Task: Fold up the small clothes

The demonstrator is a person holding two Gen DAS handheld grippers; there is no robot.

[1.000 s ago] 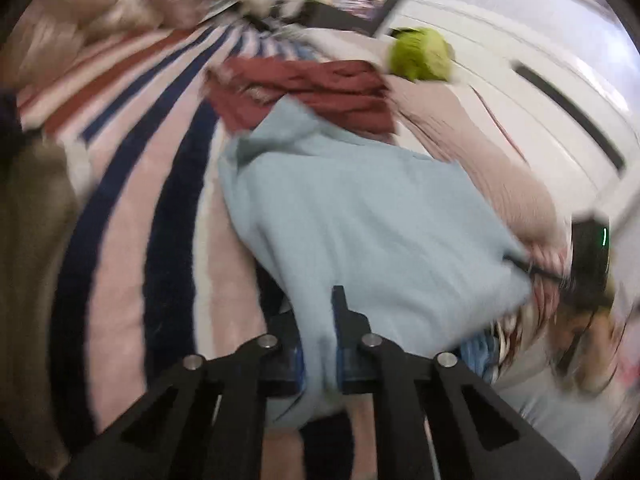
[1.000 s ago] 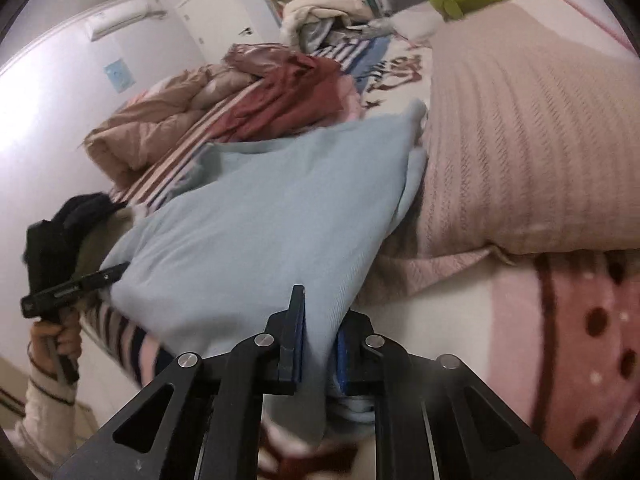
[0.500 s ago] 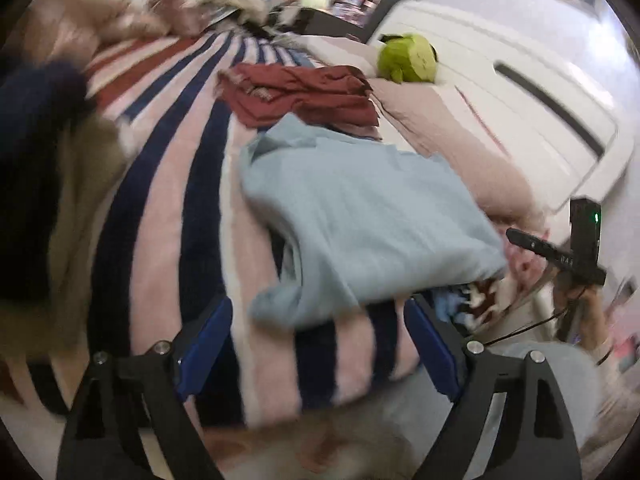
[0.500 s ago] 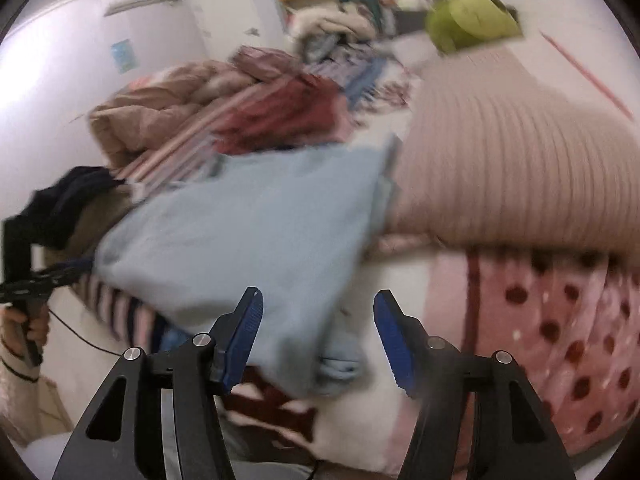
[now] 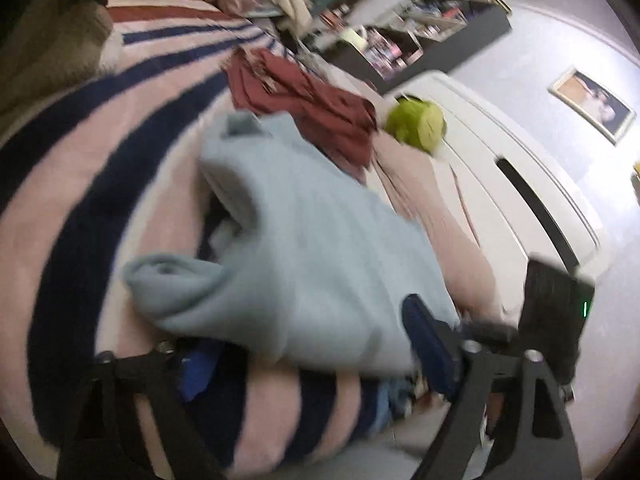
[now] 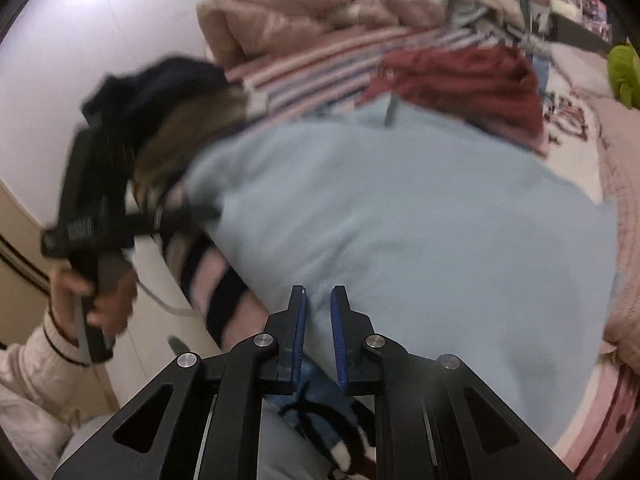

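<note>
Two tools are up over the bed, and you are working from its near edge. Your left tool (image 5: 316, 344) stands with its jaws spread wide, having just narrowed a little; the near hem of the light blue garment (image 5: 312, 248) lies between the blue pads without either pad pressing it. Your right tool (image 6: 318, 332) has just been closing and its pads now stand almost together over the garment's near edge; blue cloth shows in the slit, but whether it is pinched you cannot tell from this view.

The light blue garment lies spread on the striped blanket (image 5: 100, 168), pink and cream with navy bands, one rounded fold bulging toward the left. A dark red garment (image 5: 308, 116) lies crumpled just beyond it, touching its far edge. A pink knitted cover (image 6: 624, 208) runs along the right side of the bed, with a green plush toy (image 5: 418, 122) near the white headboard (image 5: 520, 152). At the bed's far end, a heap of beige and pink bedding (image 6: 280, 20); nearer, a dark and olive pile (image 6: 176, 112).

Room: pale walls, a framed picture (image 5: 594, 106) above the headboard, a dark cluttered shelf (image 5: 420, 40) beyond the bed. Your left hand (image 6: 96, 296), in a cream sleeve, grips its tool's handle. Both views are motion-blurred.
</note>
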